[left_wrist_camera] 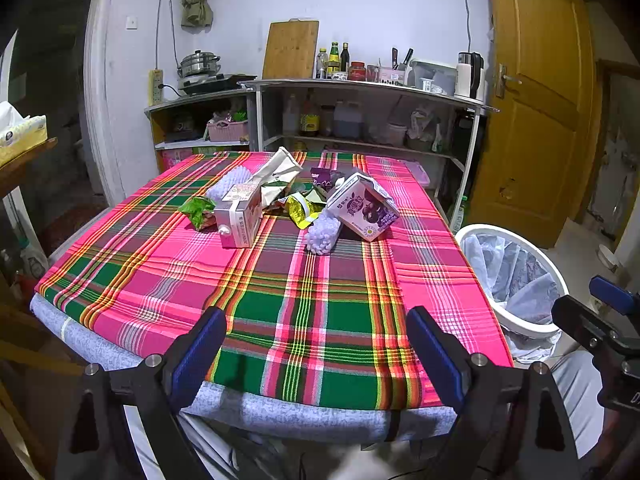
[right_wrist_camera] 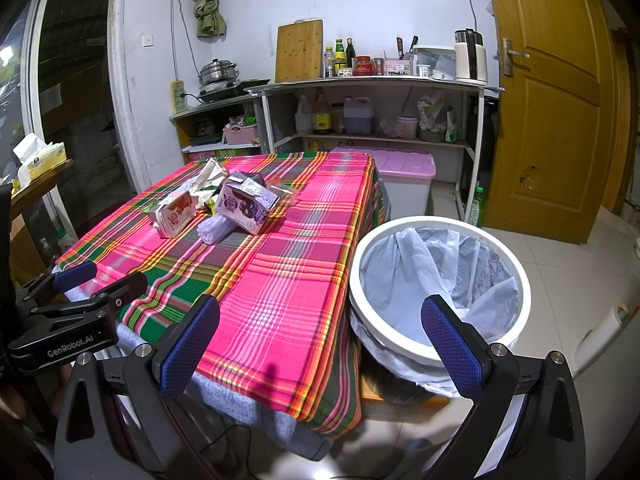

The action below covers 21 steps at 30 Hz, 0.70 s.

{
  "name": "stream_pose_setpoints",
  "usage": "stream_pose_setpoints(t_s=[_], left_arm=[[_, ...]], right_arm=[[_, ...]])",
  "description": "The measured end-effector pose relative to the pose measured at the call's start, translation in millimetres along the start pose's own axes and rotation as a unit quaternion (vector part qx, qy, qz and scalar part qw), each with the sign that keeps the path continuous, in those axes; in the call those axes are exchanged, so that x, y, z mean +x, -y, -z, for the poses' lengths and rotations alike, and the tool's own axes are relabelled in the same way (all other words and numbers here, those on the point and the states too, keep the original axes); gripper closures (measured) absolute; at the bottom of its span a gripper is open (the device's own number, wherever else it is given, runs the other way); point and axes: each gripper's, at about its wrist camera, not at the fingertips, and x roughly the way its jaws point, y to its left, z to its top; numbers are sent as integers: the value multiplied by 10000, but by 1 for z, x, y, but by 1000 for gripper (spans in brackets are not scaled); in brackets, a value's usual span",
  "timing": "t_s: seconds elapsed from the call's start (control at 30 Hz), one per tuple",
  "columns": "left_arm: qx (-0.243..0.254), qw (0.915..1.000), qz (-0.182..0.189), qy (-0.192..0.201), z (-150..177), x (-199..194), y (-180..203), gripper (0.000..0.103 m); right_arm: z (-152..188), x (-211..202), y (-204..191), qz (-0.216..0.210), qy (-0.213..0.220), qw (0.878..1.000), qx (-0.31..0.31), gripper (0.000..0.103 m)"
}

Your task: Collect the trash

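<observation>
Both tools, left (left_wrist_camera: 316, 356) and right (right_wrist_camera: 320, 344), gaping, empty; trash pile (left_wrist_camera: 296, 204) far ahead.

- Left wrist view: from the near edge of the table (left_wrist_camera: 320, 320), low, facing the far wall; trash pile (left_wrist_camera: 296, 204) mid-distance, bin (left_wrist_camera: 516, 276) at right.
- Right wrist view: from the near right corner, facing far, over the bin (right_wrist_camera: 440, 280); table (right_wrist_camera: 280, 260) to the left.
- Shared: table, pile (right_wrist_camera: 224, 204), bin, shelves (left_wrist_camera: 360, 112) (right_wrist_camera: 372, 112), door (left_wrist_camera: 536, 92) (right_wrist_camera: 552, 92).
</observation>
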Motion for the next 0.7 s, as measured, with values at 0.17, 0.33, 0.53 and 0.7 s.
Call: stream_pose_setpoints(t_s=[0.17,0.33,0.53,0.7], left_arm=[[-5,10000,0,1,0,0,0,11],[-4,10000,-3,0,0,0,0,11],[-8,10000,4,4,1,0,0,11],[-10,10000,5,-1,1,0,-1,11]], right_arm=[[1,3,3,6,-9,10000,10,2],[1,3,2,8,-13,10000,14,2],[1,3,2,7,-13,10000,11,2],[1,3,3,9,-25,10000,14,2]])
